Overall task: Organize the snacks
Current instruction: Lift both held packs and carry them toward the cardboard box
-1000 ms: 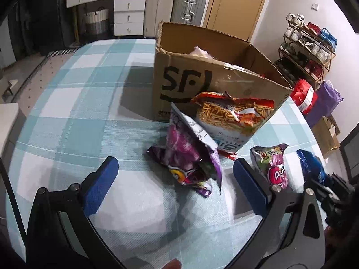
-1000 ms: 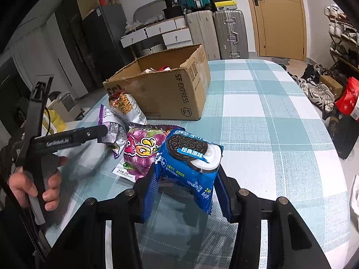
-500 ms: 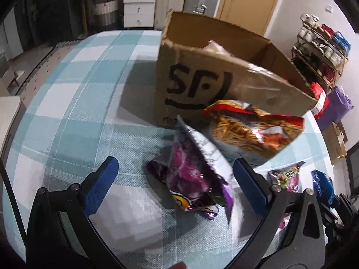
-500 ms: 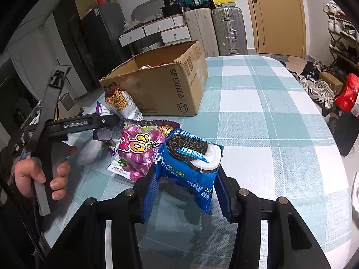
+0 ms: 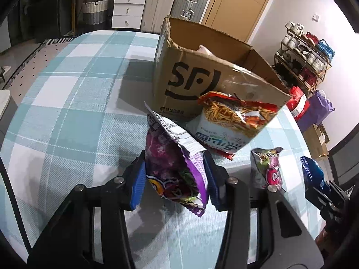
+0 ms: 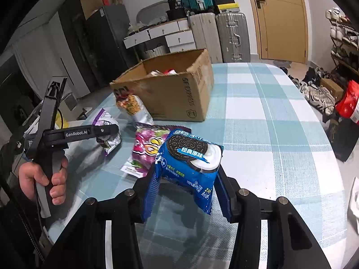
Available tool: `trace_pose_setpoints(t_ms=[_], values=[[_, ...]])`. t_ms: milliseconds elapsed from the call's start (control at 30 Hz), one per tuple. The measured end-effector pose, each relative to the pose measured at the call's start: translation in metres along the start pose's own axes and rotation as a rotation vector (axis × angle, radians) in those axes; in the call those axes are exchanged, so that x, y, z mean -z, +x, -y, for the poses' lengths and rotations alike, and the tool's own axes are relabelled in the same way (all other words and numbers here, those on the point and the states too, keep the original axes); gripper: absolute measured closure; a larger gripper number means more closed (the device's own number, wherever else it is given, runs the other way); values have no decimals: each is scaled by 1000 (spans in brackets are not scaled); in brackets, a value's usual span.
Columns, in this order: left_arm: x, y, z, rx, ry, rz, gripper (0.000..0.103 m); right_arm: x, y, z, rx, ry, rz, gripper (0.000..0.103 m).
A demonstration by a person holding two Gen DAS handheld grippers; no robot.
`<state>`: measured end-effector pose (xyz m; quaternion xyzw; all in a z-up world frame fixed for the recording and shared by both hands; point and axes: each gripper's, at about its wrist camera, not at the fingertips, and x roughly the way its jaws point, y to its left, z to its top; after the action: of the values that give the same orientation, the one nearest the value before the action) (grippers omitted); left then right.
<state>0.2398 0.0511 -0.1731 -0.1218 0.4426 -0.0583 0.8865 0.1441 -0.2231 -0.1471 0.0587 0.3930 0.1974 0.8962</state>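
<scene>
The left tongs [image 5: 174, 179] are pointing steeply down toward the checked surface [image 5: 67, 103] and are clenching the purple snack bag [image 5: 172, 168] between the two blue pads; in the right wrist view, a hand [image 6: 42, 179] is gripping the handle of this tool at the left edge. The right tongs [image 6: 187, 186] are also tilting downward and are grasping the blue Oreo pack [image 6: 190, 159], which is standing upright between the pads above the surface. Compared with one second ago, the left tongs have gone from wide apart to closed on the purple bag, while the right tongs are keeping the same grip and the same place. The cardboard box [image 5: 202, 71] is standing open on the surface behind the purple bag, and the orange noodle snack bag [image 5: 233, 121] is leaning against its front wall. A pink and green snack bag [image 6: 148, 150] is lying flat on the surface just beside the Oreo pack.
</scene>
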Motion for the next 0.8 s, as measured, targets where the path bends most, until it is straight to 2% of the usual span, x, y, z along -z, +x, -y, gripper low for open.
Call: trace_pose_setpoints(t_ms=[433,800], values=[[18,-46,10,32,44,41,59,-2,-28,-30,-21,-50,43,55],[20,-93,22,63,75,98,59,-11,-41,-55,-84,-68,79,55]])
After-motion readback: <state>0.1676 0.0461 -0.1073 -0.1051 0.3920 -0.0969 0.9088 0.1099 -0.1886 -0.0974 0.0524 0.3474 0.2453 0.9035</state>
